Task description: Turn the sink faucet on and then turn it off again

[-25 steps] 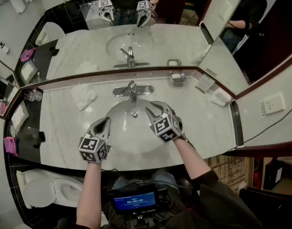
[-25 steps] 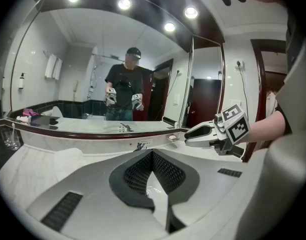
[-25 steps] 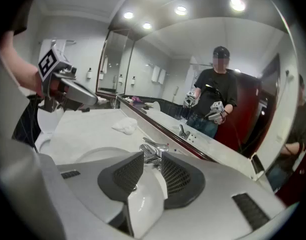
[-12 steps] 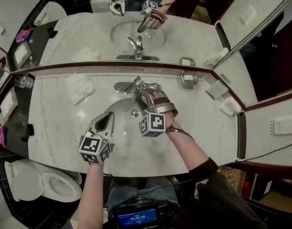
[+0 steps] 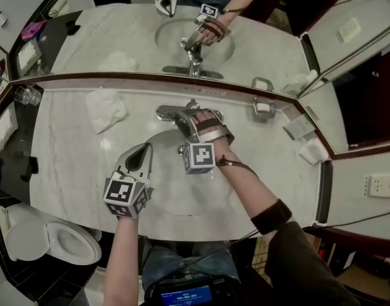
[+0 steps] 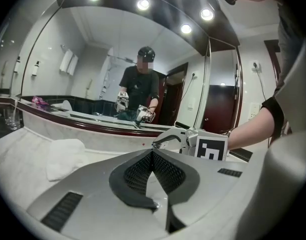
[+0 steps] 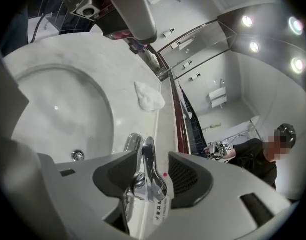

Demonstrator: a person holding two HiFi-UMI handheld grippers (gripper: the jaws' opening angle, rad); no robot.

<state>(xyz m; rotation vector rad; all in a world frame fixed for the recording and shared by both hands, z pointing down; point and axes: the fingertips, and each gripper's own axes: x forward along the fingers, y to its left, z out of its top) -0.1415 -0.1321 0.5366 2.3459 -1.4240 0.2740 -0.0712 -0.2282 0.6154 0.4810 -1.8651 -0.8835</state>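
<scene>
**Right tool advanced to faucet, jaws widened around lever**

Right tool (image 5: 190,125) has travelled from over the sink (image 5: 158,193) to the faucet (image 5: 164,113) at the far edge of the basin, rolling over on the way. Its jaws have just been opening and now stand apart, with the lever (image 7: 149,169) between them. A gap shows at the right pad, and no clamping is evident. Left tool (image 5: 141,150) has shifted only slightly. It hangs over the near left part of the sink with its jaws together and nothing in them.

No water is seen at the spout or in the basin. A towel (image 5: 106,107) lies on the surface (image 5: 67,145) at far left, well apart from the work.

Assessment: the approach is complete and the turn-on is not yet made. The next move calls for closing on the lever, or pushing it with one jaw, and lifting.
</scene>
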